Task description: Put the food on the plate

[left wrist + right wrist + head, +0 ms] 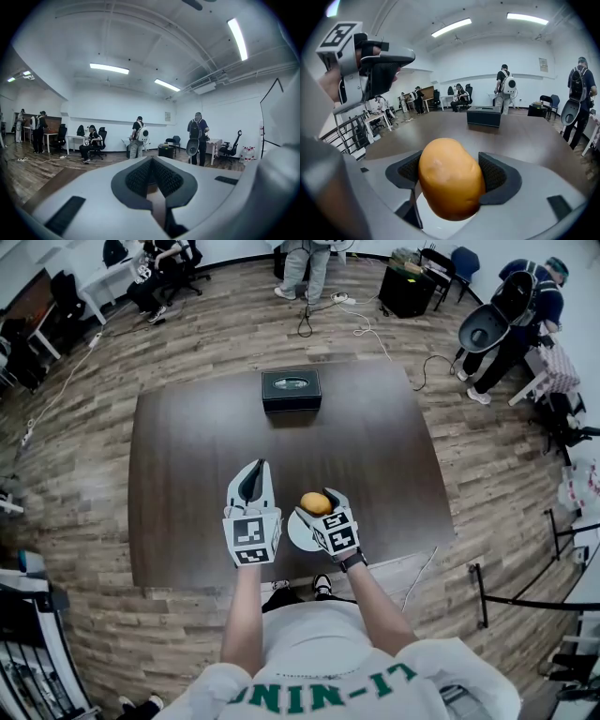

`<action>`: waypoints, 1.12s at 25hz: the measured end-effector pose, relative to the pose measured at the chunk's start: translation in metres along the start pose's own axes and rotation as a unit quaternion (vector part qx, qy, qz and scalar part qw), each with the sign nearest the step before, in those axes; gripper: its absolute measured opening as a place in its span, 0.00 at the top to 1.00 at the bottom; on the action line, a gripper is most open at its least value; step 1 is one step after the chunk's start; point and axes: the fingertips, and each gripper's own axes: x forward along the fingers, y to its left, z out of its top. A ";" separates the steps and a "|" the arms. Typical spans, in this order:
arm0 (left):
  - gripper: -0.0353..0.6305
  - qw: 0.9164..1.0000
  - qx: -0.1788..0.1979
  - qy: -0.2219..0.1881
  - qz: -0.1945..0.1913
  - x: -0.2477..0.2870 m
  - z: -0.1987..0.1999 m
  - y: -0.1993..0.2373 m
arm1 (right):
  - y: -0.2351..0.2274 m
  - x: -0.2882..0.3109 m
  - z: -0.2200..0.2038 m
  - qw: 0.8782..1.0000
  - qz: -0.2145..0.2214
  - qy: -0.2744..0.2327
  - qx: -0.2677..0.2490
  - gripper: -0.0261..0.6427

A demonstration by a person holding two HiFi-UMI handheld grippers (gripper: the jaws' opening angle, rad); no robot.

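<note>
We had the potato [450, 180] pinched between the two pads of our right hand-held gripper [319, 503], tipped downward and hanging over the white plate [296, 538] near the front edge of the dark worktop [187, 456]. From the head view we could not tell whether the potato was touching the plate, though it looked just above it. Our left hand-held gripper [152, 168] was held level just beside the right one, its jaws pressed together on nothing.

As we judged it, the setting-down was the step in hand. To do it well we needed to bring the potato down over the middle of the plate until it rested there, and only then spread the jaws. It was rounded and would likely roll if dropped or nudged. The black box [292, 390] across the worktop was well apart and no hindrance
</note>
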 end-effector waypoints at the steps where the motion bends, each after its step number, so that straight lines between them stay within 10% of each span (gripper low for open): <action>1: 0.93 1.000 -0.002 0.000 -0.001 -0.001 -0.001 0.000 | 0.001 0.002 -0.006 1.000 0.002 0.004 0.000 0.40; 28: 0.93 0.998 -0.030 0.058 -0.003 -0.010 -0.050 0.009 | 0.014 0.052 -0.119 0.991 0.014 0.129 -0.014 0.40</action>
